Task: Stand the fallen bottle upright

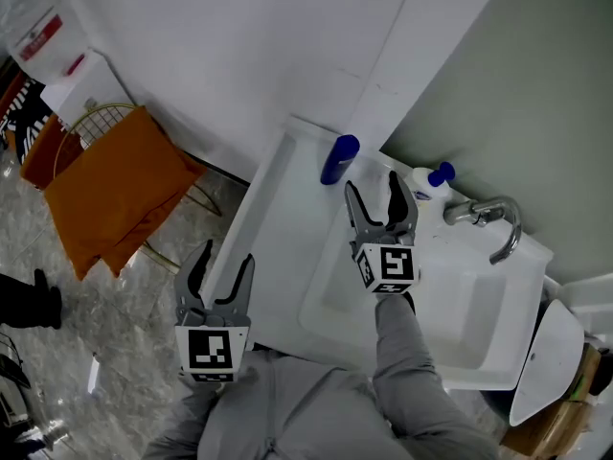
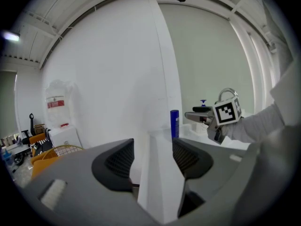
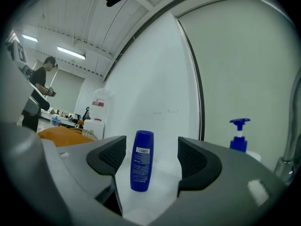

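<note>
**A:** Where is the blue bottle?

**B:** It stands upright on the flat left part of the white sink counter, at the back and close to the wall. From the right gripper view its rounded end is on top, with a small white label patch just below it.

**A:** Is anything holding it?

**B:** No. The right gripper hangs in front of it with its jaws apart. In that gripper's own view the bottle shows in the gap between the two dark pads, but it is farther back and neither pad touches it.

**A:** And the left gripper?

**B:** Its jaws are also spread and hold nothing. In the head view it sits at the lower left, beside the counter's front edge and well apart from the bottle. Its own view looks along the counter's corner, with the bottle small and far off beyond the jaws.

**A:** What else is on that counter?

**B:** A white pump dispenser with a blue head stands near the chrome faucet, to the right of the bottle. The basin lies below them, under the person's grey right sleeve.

**A:** And off the counter?

**B:** An orange cloth is draped over a gold wire frame on the marble floor to the left.
</note>
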`<state>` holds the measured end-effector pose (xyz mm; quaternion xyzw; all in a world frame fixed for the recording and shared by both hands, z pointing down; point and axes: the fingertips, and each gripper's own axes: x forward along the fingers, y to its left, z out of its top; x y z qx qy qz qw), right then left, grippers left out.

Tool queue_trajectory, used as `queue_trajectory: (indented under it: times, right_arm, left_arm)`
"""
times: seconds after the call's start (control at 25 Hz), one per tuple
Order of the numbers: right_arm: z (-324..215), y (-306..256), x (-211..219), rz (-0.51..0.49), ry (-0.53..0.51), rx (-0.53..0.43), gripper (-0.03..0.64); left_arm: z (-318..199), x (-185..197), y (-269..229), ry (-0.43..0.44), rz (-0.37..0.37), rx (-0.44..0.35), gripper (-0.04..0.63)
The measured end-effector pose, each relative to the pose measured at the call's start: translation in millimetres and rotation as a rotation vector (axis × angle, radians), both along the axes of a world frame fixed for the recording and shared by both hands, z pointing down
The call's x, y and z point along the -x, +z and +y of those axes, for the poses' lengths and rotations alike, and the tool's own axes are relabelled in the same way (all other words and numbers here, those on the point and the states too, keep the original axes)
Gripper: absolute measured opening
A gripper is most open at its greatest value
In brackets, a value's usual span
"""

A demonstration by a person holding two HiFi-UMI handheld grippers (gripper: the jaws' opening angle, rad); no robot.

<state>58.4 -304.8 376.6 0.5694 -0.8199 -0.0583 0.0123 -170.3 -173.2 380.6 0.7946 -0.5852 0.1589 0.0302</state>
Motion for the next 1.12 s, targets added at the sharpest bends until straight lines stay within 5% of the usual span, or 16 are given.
queue_trajectory:
  times: [0.32,1.12]
  right_arm:
    - [77.2,-26.8,-20.9,-0.078,-0.023,-0.03,0.322]
    - [257.7,-58.0,-116.7,-0.148,0.215,-0.058,0.322]
  left_arm:
    - [11.8,-24.3,-13.4,0.061,0.03,-0.027,0.304]
    - [57.6,-122.8,-50.6,0.331,0.069,-0.131,0.304]
